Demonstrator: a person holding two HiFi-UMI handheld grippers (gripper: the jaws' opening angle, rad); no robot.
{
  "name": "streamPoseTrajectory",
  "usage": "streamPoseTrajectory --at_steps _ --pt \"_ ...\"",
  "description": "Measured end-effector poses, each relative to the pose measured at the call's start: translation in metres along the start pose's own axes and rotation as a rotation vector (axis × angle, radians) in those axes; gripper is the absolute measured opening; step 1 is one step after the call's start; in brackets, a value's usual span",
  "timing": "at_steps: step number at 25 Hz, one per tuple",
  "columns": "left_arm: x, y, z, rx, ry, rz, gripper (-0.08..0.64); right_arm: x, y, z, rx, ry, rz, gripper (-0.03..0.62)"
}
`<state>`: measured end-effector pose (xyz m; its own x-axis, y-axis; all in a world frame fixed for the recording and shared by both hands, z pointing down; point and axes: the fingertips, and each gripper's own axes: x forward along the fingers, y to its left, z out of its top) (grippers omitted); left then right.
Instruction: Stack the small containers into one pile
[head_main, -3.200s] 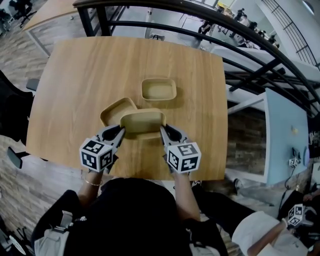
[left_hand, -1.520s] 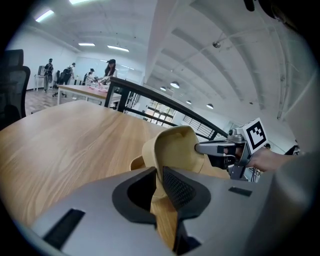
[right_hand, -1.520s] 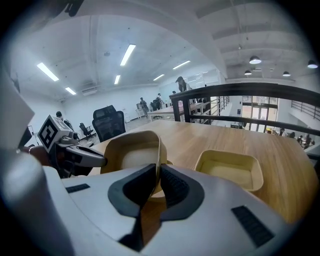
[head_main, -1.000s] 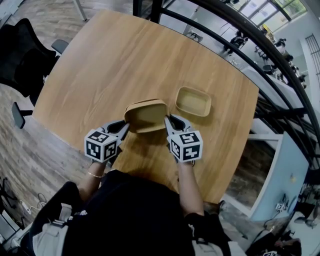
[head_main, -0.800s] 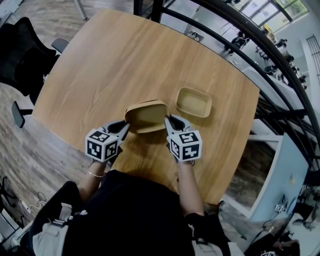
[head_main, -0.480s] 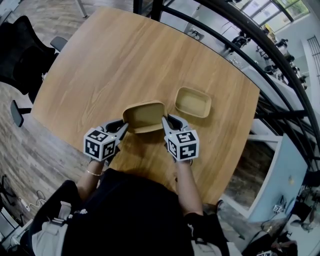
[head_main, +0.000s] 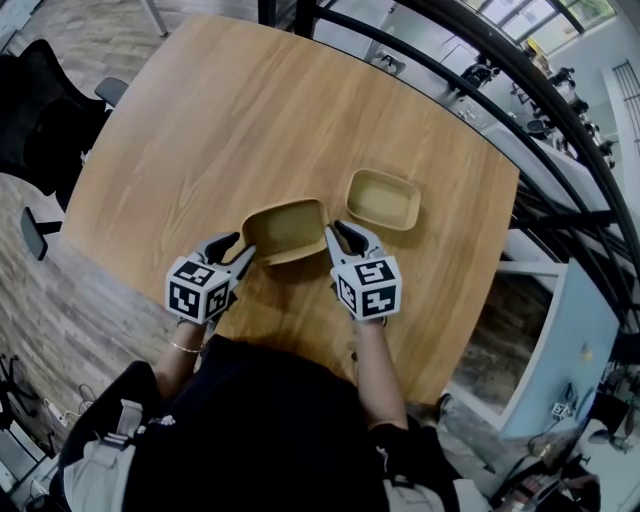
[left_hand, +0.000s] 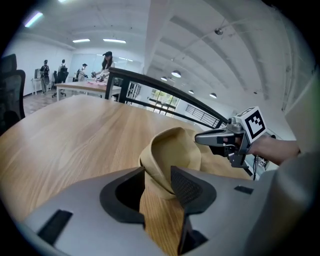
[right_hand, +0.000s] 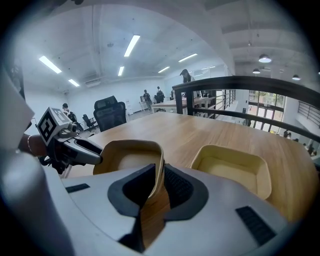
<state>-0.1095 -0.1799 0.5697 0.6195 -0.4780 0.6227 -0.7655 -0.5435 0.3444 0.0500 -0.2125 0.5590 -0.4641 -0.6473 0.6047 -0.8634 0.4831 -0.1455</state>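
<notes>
1. On the left gripper (head_main: 234, 250), the jaws have just been opening, freeing the top container (head_main: 285, 230) rim, which sits loose between them.
2. The top container, earlier overlapping the lower container's edge, now covers it.

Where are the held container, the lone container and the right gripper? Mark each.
held container (head_main: 285, 229), head view, inner floor
lone container (head_main: 383, 198), head view, inner floor
right gripper (head_main: 336, 231), head view, midway between its fingers

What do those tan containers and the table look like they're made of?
The near container seems thin moulded fibre or plastic, matte tan; its rim bends. The far container looks the same. The table: wood or wood-look laminate, smooth, visible grain.
</notes>
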Motion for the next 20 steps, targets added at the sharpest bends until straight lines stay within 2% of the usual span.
streamPoseTrajectory --at_steps 4,8,14,15,17,20 --pt "-0.002 0.005 0.018 0.054 -0.047 0.049 0.149 0.003 -0.004 0.014 -0.037 -0.027 -0.003 0.043" --pt "0.000 0.005 0.035 0.108 -0.075 0.075 0.149 0.012 -0.001 0.030 -0.116 -0.038 0.006 0.044" --pt "0.010 0.008 0.042 0.181 -0.059 0.102 0.147 0.030 0.006 0.037 -0.246 0.036 0.033 0.044" --pt "0.011 0.009 0.043 0.179 -0.057 0.103 0.139 0.032 0.006 0.036 -0.258 0.046 0.033 0.043" --pt "0.012 0.010 0.042 0.176 -0.054 0.108 0.074 0.035 0.007 0.034 -0.275 0.060 0.038 0.043" --pt "0.013 0.012 0.041 0.186 -0.056 0.115 0.057 0.037 0.009 0.029 -0.308 0.085 0.055 0.043"
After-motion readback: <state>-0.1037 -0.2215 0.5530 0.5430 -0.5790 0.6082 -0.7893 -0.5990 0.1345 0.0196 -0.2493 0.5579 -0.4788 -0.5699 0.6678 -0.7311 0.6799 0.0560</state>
